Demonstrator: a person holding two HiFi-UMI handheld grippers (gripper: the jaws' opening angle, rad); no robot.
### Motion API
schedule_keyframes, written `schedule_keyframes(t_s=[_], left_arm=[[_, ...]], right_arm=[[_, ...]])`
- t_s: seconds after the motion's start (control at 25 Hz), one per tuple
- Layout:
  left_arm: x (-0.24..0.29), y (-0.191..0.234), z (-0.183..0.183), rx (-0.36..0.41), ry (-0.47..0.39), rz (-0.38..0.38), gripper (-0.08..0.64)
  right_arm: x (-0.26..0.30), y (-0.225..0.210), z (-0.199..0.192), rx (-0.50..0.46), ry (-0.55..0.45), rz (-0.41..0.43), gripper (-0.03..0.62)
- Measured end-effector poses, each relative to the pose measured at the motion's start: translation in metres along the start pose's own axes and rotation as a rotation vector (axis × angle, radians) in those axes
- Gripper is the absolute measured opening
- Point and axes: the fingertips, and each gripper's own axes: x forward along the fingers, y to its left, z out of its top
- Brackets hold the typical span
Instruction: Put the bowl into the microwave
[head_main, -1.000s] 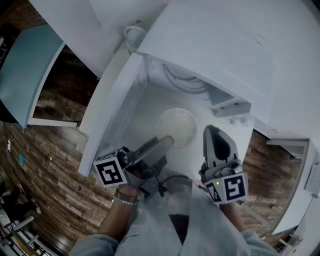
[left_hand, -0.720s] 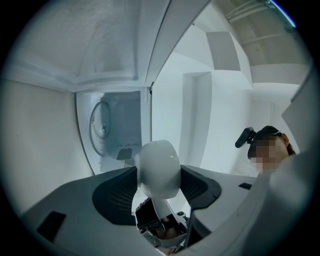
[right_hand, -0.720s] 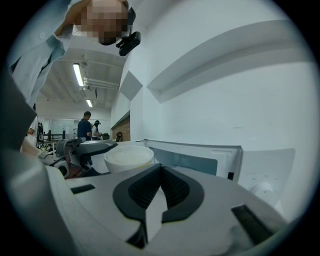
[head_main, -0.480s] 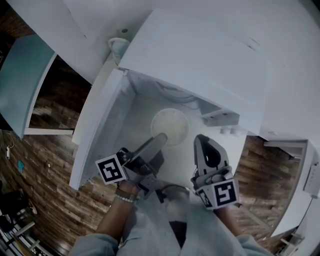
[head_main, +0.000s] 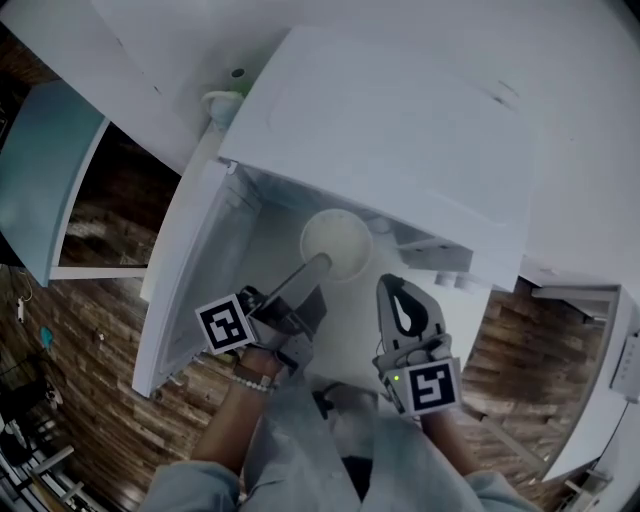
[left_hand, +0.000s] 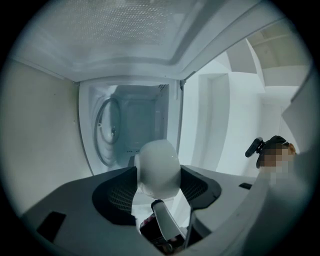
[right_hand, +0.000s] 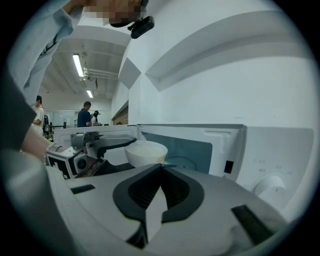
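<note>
At the left of the head view the microwave door (head_main: 183, 290) stands open. Just right of it, the left tongs (head_main: 318, 266) pinch the near rim of the white bowl (head_main: 338, 243), held at centre frame in the mouth of the microwave (head_main: 400, 130) — not yet set down, I judge. The bowl looks rigid, smooth and slick, probably breakable; gripped on one side it may tip, so it wants level carrying. Right of centre, the right tongs (right_hand: 161, 169) are closed on nothing

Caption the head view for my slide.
Left gripper holds a white bowl at the open microwave; right gripper shut and empty.
</note>
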Motion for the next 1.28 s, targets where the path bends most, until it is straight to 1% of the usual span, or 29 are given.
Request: schedule_keyframes(t_s=[0.44, 0.6, 0.72, 0.96, 1.04, 1.12, 1.28], left_arm=[[0.021, 0.045, 0.019, -0.024, -0.039, 0.046, 0.255], [0.028, 0.063, 0.024, -0.051, -0.052, 0.067, 0.255], [0.034, 0.076, 0.029, -0.057, -0.06, 0.089, 0.255], [0.042, 0.099, 0.035, -0.051, -0.06, 0.142, 0.255], [0.044, 0.102, 0.035, -0.054, -0.054, 0.148, 0.255], [0.046, 0.104, 0.036, -0.057, -0.052, 0.147, 0.255], [0.049, 0.105, 0.038, -0.071, -0.065, 0.133, 0.255]], right_arm=[[0.03, -0.001, -0.022, 0.011, 0.03, 0.026, -0.002], [0.04, -0.002, -0.035, 0.009, 0.07, 0.037, -0.002], [0.051, -0.005, -0.04, -0.005, 0.083, 0.037, -0.002], [0.07, -0.008, -0.044, 0.034, 0.108, 0.038, 0.009], [0.078, -0.009, -0.046, 0.063, 0.111, 0.034, 0.052], [0.085, -0.011, -0.05, 0.092, 0.123, 0.027, 0.121], [0.1, -0.013, -0.06, 0.124, 0.152, 0.013, 0.204]])
